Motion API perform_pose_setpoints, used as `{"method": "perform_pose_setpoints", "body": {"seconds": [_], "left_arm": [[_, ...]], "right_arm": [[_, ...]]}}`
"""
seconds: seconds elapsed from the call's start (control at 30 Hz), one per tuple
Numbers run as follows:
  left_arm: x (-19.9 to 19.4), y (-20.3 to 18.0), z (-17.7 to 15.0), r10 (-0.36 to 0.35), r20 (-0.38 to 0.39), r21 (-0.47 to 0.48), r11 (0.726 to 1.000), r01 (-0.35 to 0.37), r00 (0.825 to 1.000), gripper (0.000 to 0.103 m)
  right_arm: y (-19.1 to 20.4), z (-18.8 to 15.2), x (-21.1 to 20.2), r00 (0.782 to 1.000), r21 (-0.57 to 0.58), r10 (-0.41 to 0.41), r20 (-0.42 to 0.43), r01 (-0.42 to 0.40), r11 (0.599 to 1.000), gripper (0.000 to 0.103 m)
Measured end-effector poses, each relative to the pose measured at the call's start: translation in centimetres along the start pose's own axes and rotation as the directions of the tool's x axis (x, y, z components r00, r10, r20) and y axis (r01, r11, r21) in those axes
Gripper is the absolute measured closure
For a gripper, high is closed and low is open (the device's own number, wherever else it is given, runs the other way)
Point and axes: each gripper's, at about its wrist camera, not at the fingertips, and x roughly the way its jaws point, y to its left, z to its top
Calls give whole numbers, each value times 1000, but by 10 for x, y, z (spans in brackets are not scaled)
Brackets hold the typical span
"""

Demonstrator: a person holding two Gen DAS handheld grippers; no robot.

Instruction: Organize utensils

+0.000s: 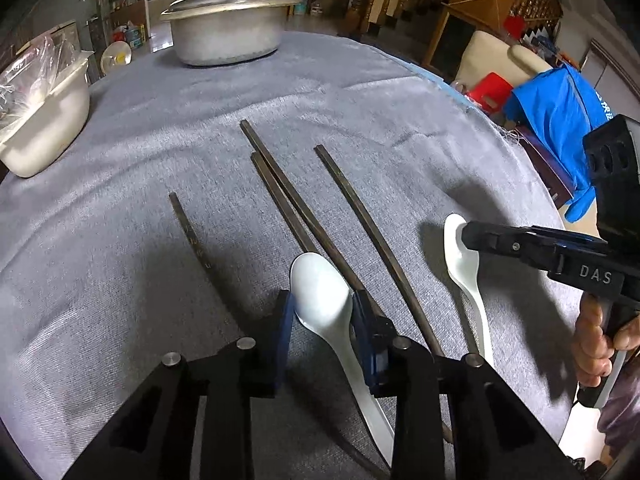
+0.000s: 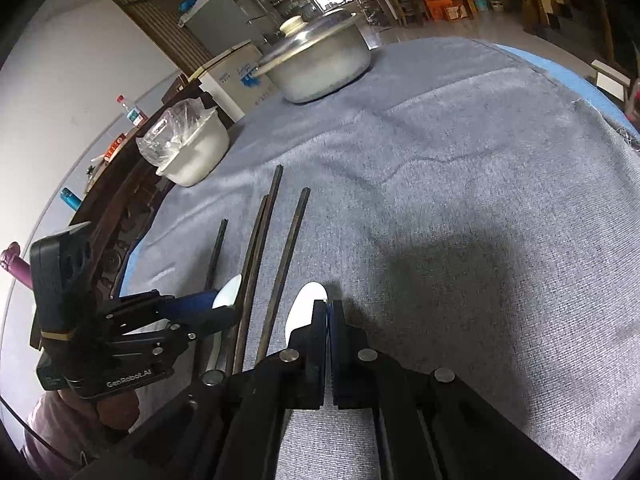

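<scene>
Several dark chopsticks (image 1: 360, 220) (image 2: 288, 256) lie side by side on the grey cloth. One white spoon (image 1: 320, 292) (image 2: 229, 292) lies among them, its bowl between the blue pads of my left gripper (image 1: 324, 316) (image 2: 226, 306). The jaws stand open just wide enough to flank the bowl, and the spoon rests on the cloth. A second white spoon (image 1: 472, 300) (image 2: 304, 304) lies right of the chopsticks. My right gripper (image 1: 467, 236) (image 2: 327, 308) is shut, its tip over that spoon's bowl; whether it touches I cannot tell.
A lidded aluminium pot (image 1: 228, 28) (image 2: 316, 64) stands at the far side of the table. A white container with a plastic bag (image 1: 44, 120) (image 2: 188, 148) sits at the left. The cloth's frayed edge (image 1: 500, 132) marks the table's right side. A person's hand (image 1: 596, 344) holds the right gripper.
</scene>
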Motion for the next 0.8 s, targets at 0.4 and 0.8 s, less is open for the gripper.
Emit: {"method": "perform_pose_setpoints", "body": {"seconds": [0.4,0.8], "left_arm": [[-65,35,-8,76,204,-201,979,-34,976,72],[-199,76,-100,516,356,-654,733,-186,779,72]], "right_arm": [[6,-20,-50,982,46,-46,180,39,998,101],[3,-57,-152,880,162,-247,405,197,967,101]]}}
